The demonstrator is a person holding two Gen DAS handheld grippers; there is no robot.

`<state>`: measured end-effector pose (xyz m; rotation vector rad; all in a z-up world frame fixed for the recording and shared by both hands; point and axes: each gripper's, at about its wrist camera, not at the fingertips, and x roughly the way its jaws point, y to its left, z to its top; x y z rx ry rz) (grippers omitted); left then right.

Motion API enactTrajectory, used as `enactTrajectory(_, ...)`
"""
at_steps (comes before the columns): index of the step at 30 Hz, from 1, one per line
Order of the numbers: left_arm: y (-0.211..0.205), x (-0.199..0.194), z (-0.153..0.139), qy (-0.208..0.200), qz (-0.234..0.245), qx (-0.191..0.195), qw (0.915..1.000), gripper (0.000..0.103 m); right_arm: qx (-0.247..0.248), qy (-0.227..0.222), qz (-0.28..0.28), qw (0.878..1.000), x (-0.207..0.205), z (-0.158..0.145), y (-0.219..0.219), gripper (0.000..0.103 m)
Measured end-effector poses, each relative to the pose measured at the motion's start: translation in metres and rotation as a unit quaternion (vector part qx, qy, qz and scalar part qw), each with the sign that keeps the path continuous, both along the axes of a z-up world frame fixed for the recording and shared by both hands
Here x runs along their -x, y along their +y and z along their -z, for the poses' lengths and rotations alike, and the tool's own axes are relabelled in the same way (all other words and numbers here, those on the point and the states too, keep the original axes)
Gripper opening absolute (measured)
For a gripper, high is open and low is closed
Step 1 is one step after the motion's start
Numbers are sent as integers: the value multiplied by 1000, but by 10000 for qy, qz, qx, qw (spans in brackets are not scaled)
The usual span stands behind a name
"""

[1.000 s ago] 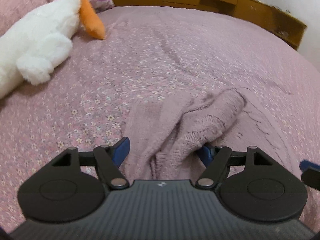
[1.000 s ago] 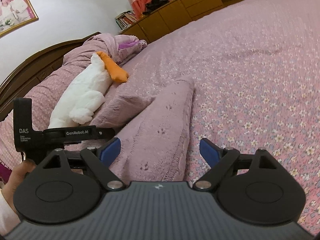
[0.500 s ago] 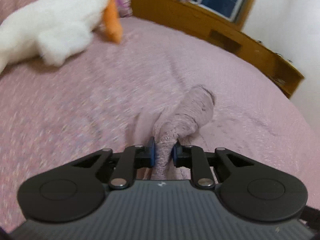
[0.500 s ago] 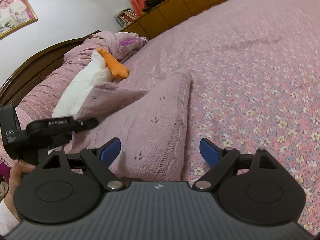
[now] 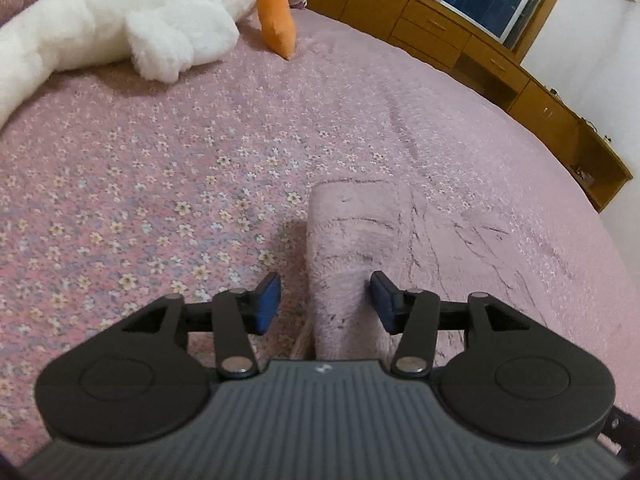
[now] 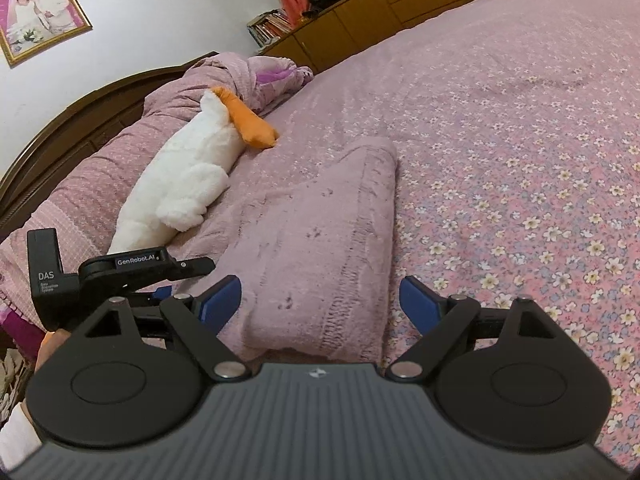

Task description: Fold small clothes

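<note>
Mauve knit garment [image 6: 316, 240] lies folded into a long, soft slab on the bed [image 6: 520, 140], fuzzy surface, ribbed stitched hem along its right edge, small dark flecks in the weave. It sits on the near part of the bed, just beside the plush toy. Bedspread is pink quilted cotton with a small daisy print, slightly wrinkled.

White plush toy [image 5: 120, 16]: long fluffy body, orange felt beak, lying toward the headboard edge of the bed, close to the garment's far corner. Dark curved wooden headboard [image 6: 80, 120] behind it; bunched mauve blanket [image 6: 240, 76] at the same end.

Left gripper [image 5: 324, 300]: jaws have just been opening, now about half apart. A folded strip of the garment runs between the blue pads; the right pad is at the fabric, the left one stands clear, no grip.

Right gripper [image 6: 320, 304]: jaws wide, straddling the garment's near end, pads clear of the cloth on both sides, holding nothing.
</note>
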<state>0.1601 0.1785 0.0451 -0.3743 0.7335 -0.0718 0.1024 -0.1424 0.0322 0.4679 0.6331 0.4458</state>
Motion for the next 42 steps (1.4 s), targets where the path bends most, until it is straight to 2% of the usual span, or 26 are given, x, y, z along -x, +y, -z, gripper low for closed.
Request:
enactTrajectory(6, -1, 14, -5, 33, 124, -100, 9999, 58, 30, -53, -95, 9999, 2, -3, 6, 91)
enactTrajectory(9, -6, 8, -8, 27, 197, -242, 9995, 59, 133, -95, -94, 9998, 4, -4, 12, 91)
enactTrajectory(14, -5, -20, -4, -47, -54, -454, 9989, 59, 253, -174, -225, 9993, 8, -7, 17, 91)
enactTrajectory(18, 3, -45, 10, 142, -89, -401, 9991, 63, 222, -167, -268, 9993, 8, -7, 20, 92)
enactTrajectory(20, 6, -51, 15, 199, -41, -411, 9989, 67, 244, -178, -328, 9990, 8, -6, 24, 92)
enactTrajectory(21, 8, -53, 18, 226, -47, -457, 9987, 74, 274, -189, -365, 9988, 8, -6, 26, 92)
enactTrajectory(23, 14, -52, 20, 228, -64, -380, 9990, 76, 362, -233, -432, 9981, 9, -7, 30, 93)
enactTrajectory(29, 13, -29, 4, 370, -1, -422, 9984, 73, 374, -226, -514, 9977, 11, -9, 27, 93)
enactTrajectory(34, 0, 7, -10, 341, 504, -347, 9975, 74, 244, -180, -443, 9986, 11, -8, 24, 93)
enactTrajectory(37, -11, 21, -7, 385, 749, -575, 9948, 73, 277, -183, -417, 9986, 11, -9, 25, 93)
enactTrajectory(39, -14, 27, -3, 392, 732, -837, 9930, 76, 268, -166, -418, 9986, 12, -9, 25, 93)
enactTrajectory(42, -9, 33, -1, 399, 597, -1025, 9921, 76, 263, -143, -445, 9986, 14, -11, 24, 93)
